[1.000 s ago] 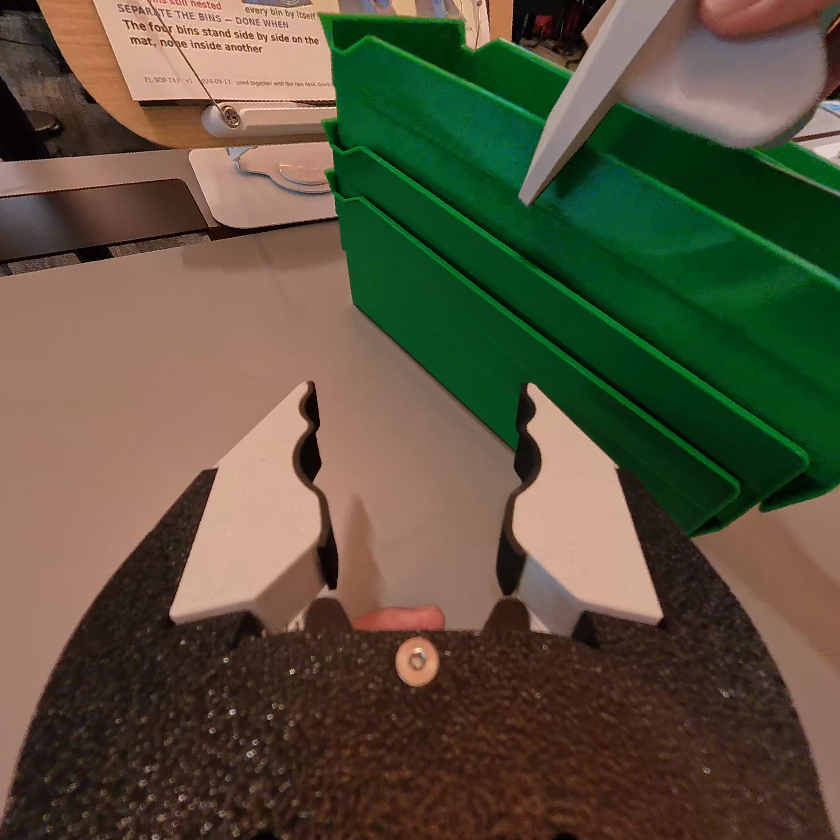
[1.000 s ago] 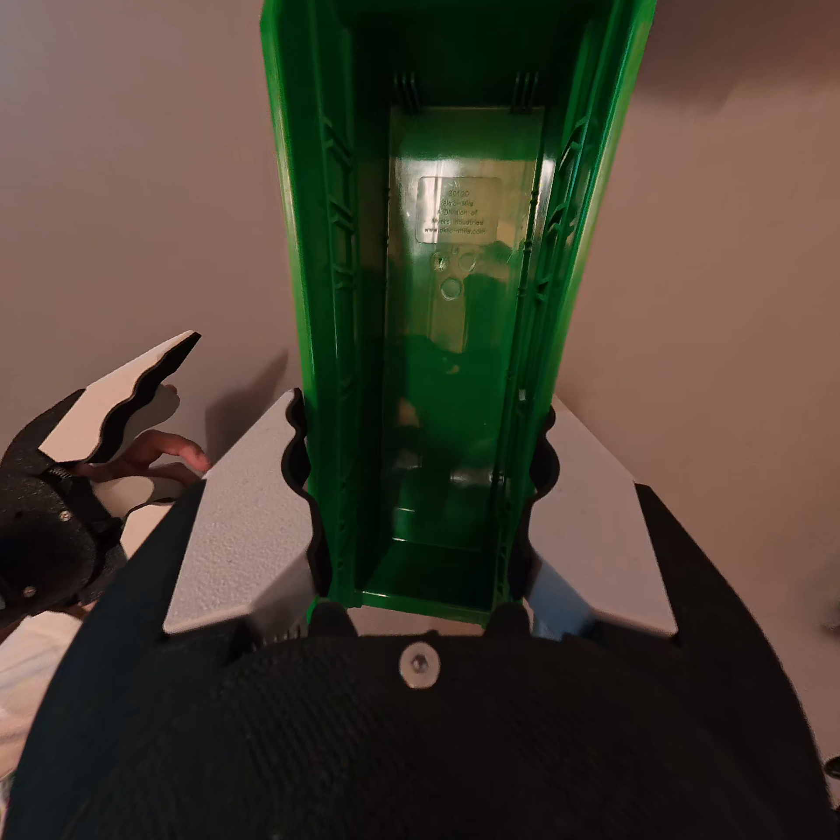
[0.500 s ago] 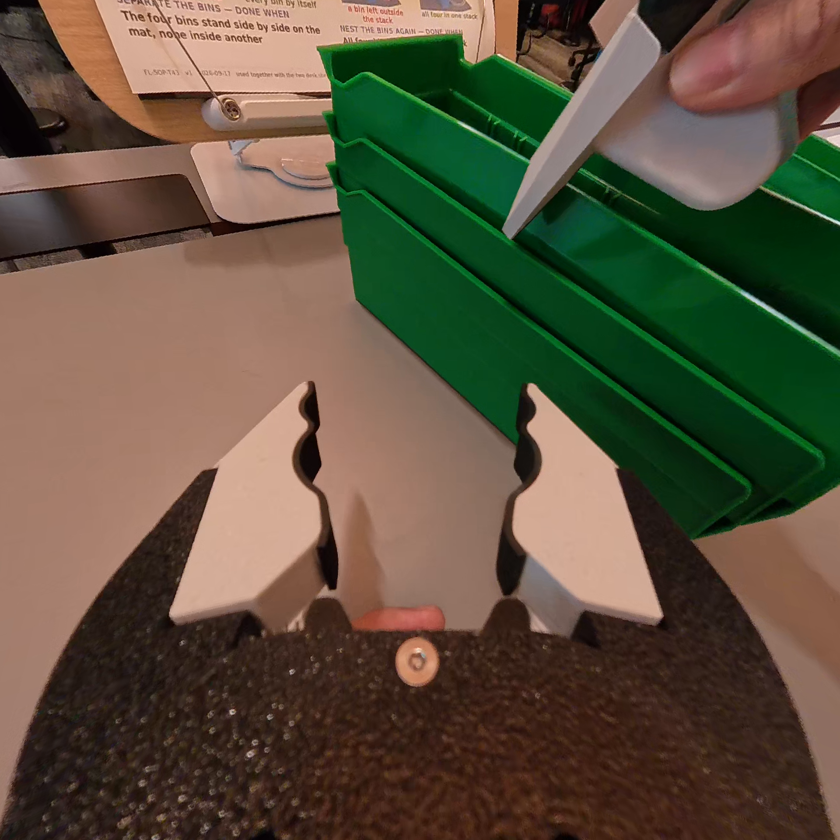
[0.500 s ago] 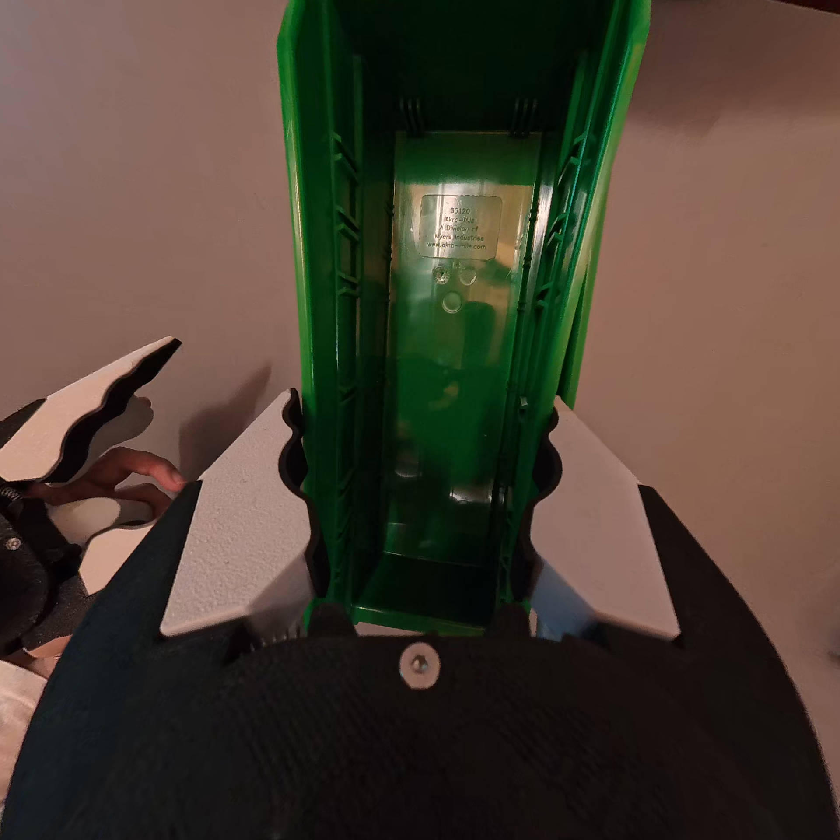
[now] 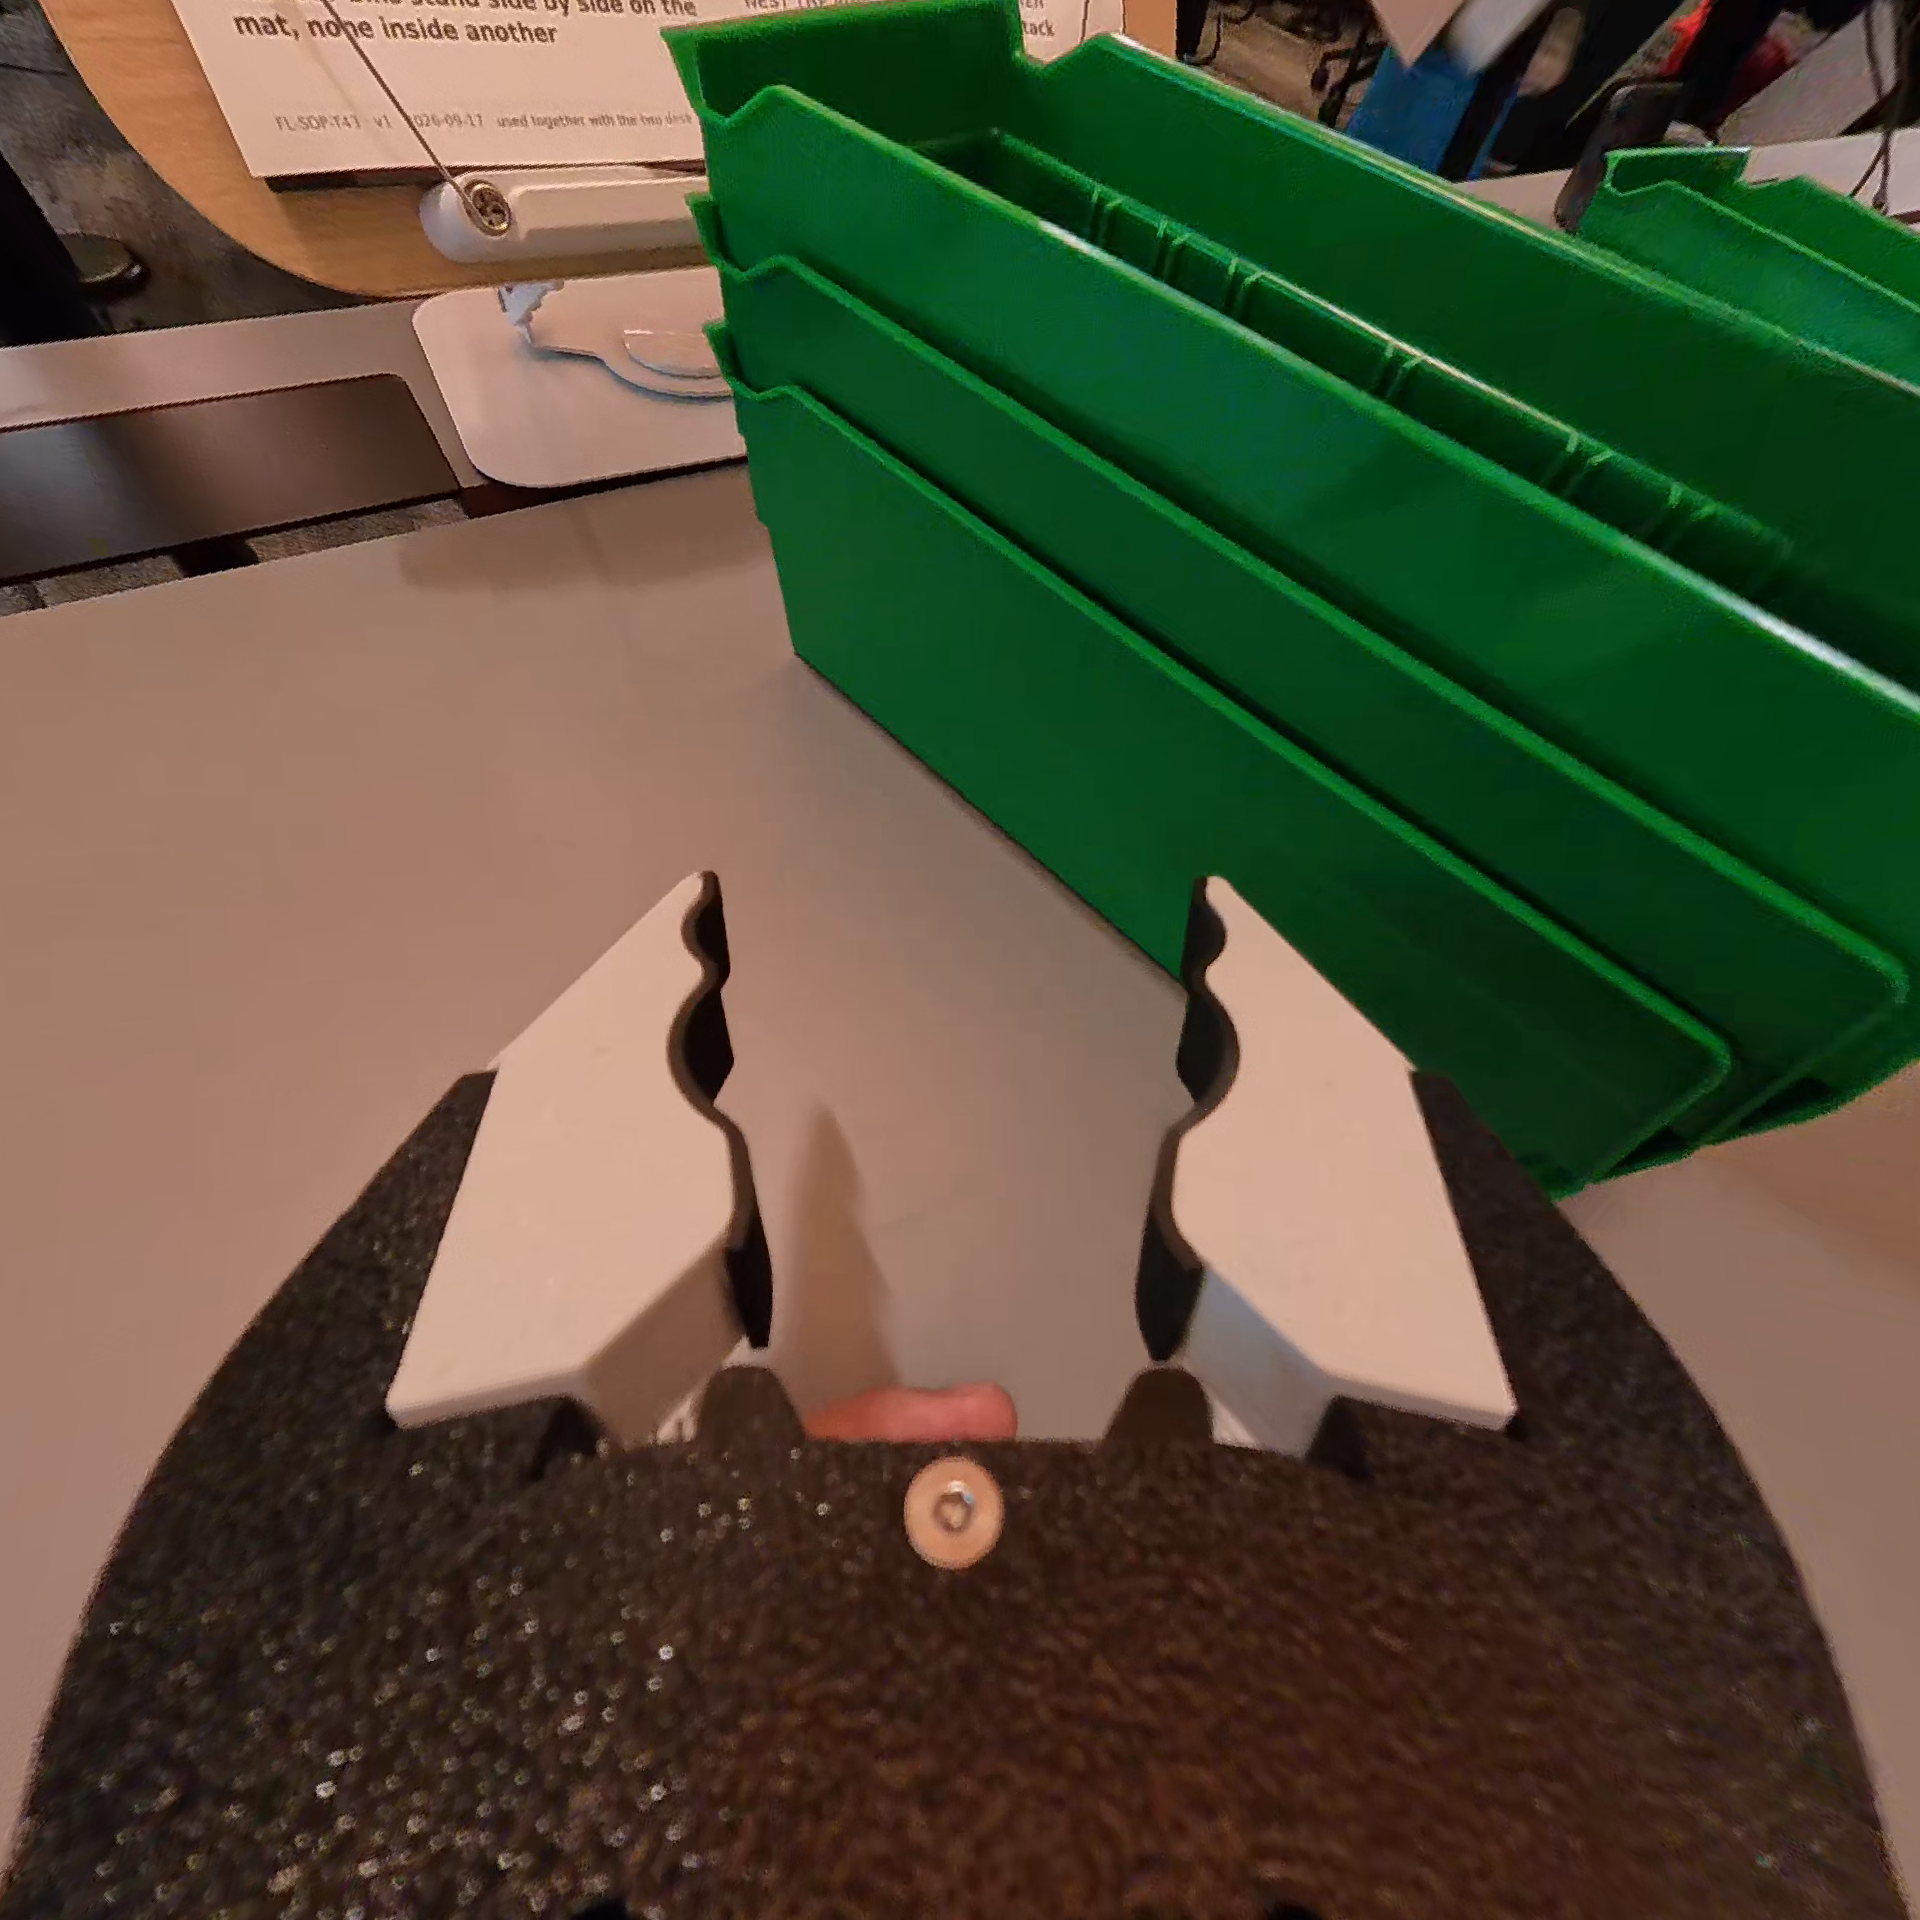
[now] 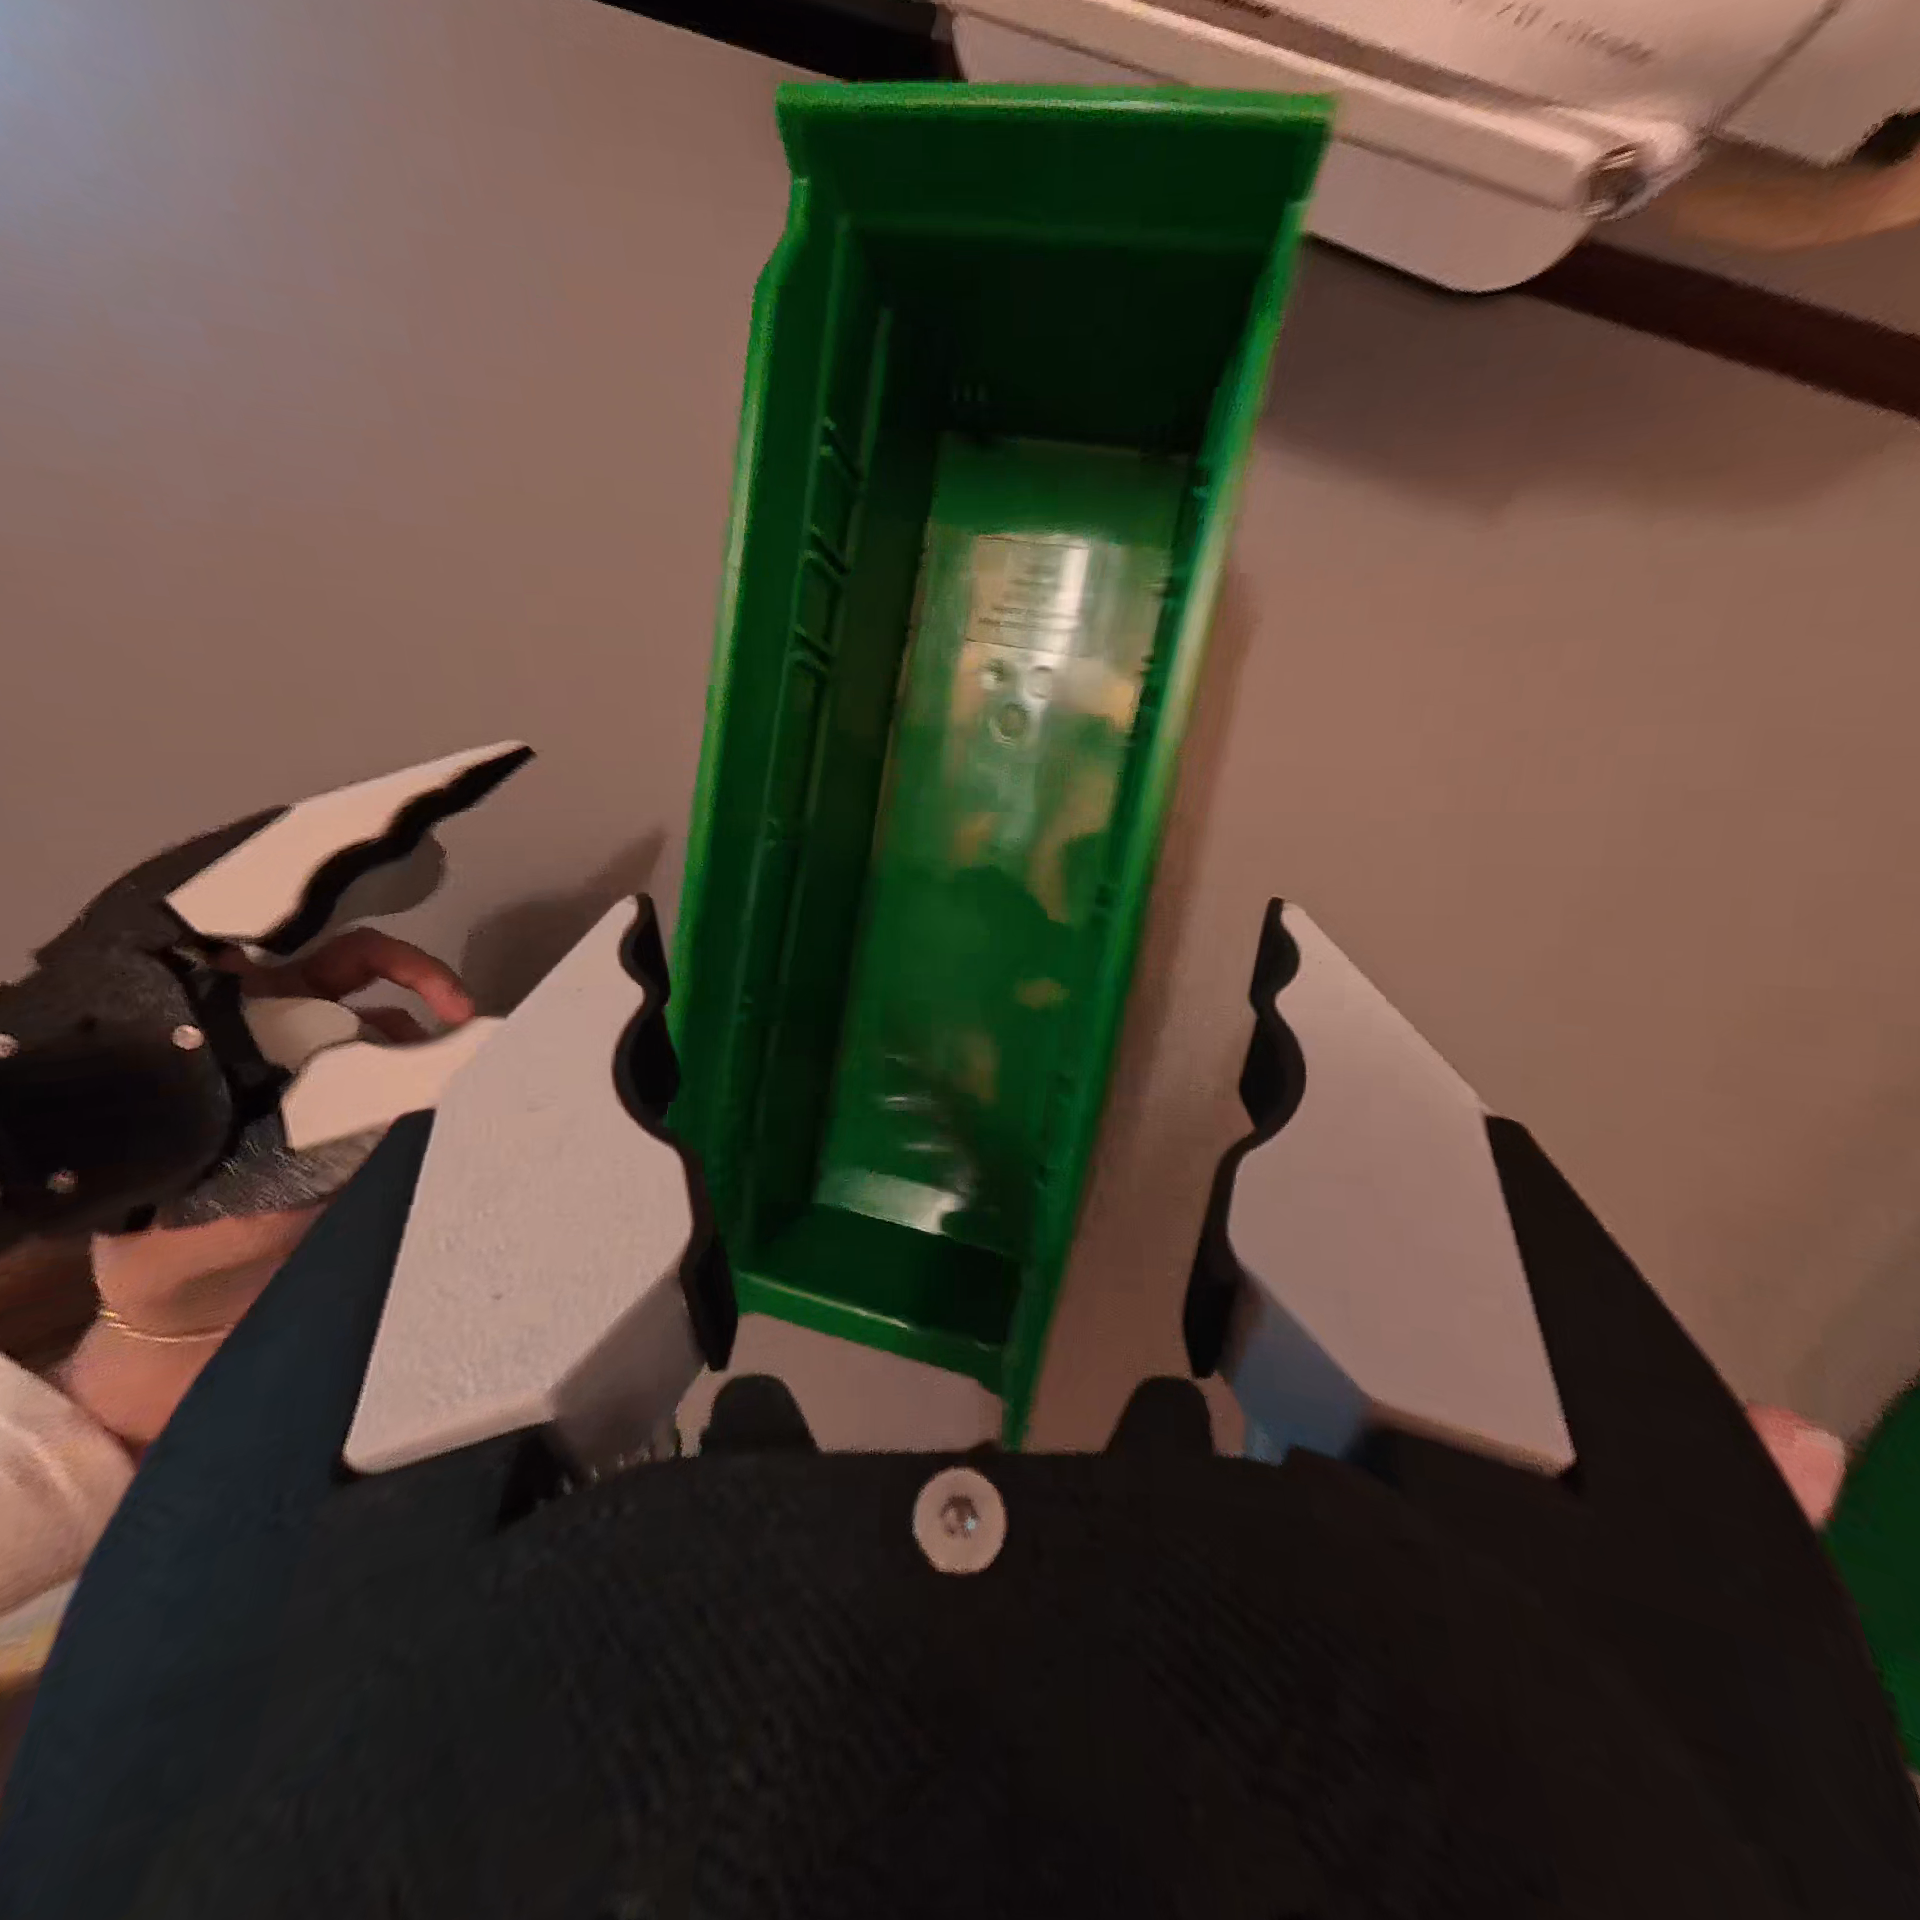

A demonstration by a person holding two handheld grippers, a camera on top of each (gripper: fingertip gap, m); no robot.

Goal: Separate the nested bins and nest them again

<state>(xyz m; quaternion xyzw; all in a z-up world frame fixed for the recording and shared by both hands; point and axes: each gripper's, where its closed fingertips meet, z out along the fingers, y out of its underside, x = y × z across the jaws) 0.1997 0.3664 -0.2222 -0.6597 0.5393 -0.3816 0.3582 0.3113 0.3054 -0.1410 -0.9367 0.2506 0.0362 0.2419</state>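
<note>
A stack of nested green bins (image 5: 1195, 644) stands on the grey table (image 5: 312, 831), to the right of my left gripper (image 5: 956, 894), which is open and empty just above the table. In the right wrist view I look down into the top bin (image 6: 1039, 623) from its low front end. My right gripper (image 6: 958, 909) is open around that end. Its left finger (image 6: 540, 1143) lies against the bin's wall; the right finger (image 6: 1371, 1143) is clear of it. My left gripper also shows at the left of that view (image 6: 457, 821).
Another green bin (image 5: 1756, 239) stands apart at the far right. A printed sheet (image 5: 468, 62) on a wooden board with a white base (image 5: 582, 364) stands behind the table's far edge. A green piece (image 6: 1881, 1538) shows at the right edge of the right wrist view.
My right gripper lowered the top bin into the stack, opened and let it go, and it has left the left wrist view. My left gripper has hardly moved.
</note>
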